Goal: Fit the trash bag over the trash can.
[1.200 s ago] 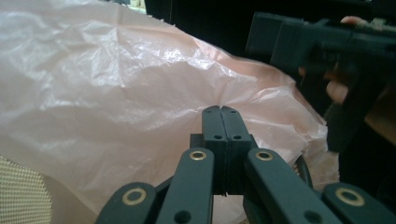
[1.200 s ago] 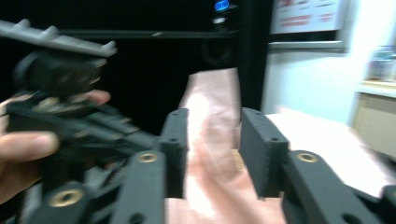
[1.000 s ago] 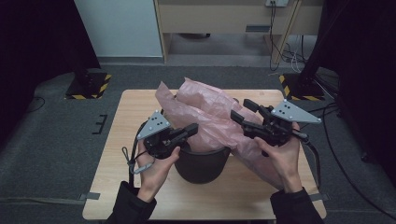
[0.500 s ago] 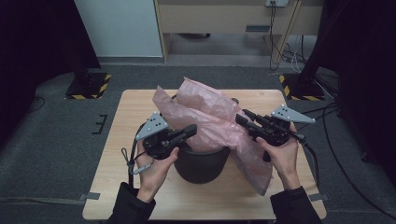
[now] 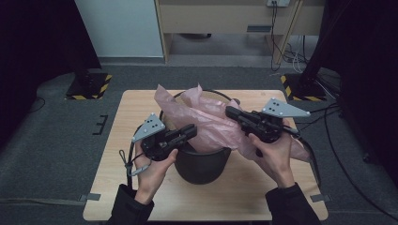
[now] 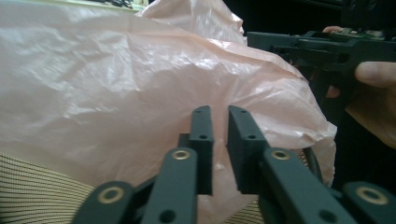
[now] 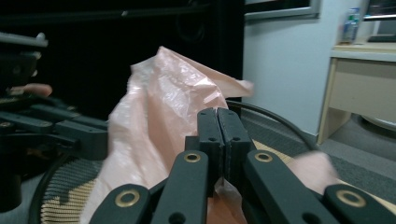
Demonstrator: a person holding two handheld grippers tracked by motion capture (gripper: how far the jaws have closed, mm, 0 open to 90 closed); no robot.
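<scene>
Near edge of bench (image 5: 141,206): both forearms come in, one tool per hand. Dark mesh bin (image 5: 201,164) stands mid-bench, pink plastic bag (image 5: 211,123) heaped over its mouth and spilling down the right side.

Left tool (image 5: 187,133): jaws slightly parted, a narrow gap between them, nothing caught; tips sit at the bin's near-left rim, just short of the bag. It has barely moved over the last second.

Right tool (image 5: 231,112): jaws clenched on a fold of the bag, film visible pinched below the tips in the right gripper view. Over the last second it has come inward and lower, from off the bin's right side to over the rim, drawing the bag with it.

Judgement: the bag is being spread to line the bin; the right edge is under control, the left edge not yet taken.

Far side: bag peaks above the back rim.
</scene>
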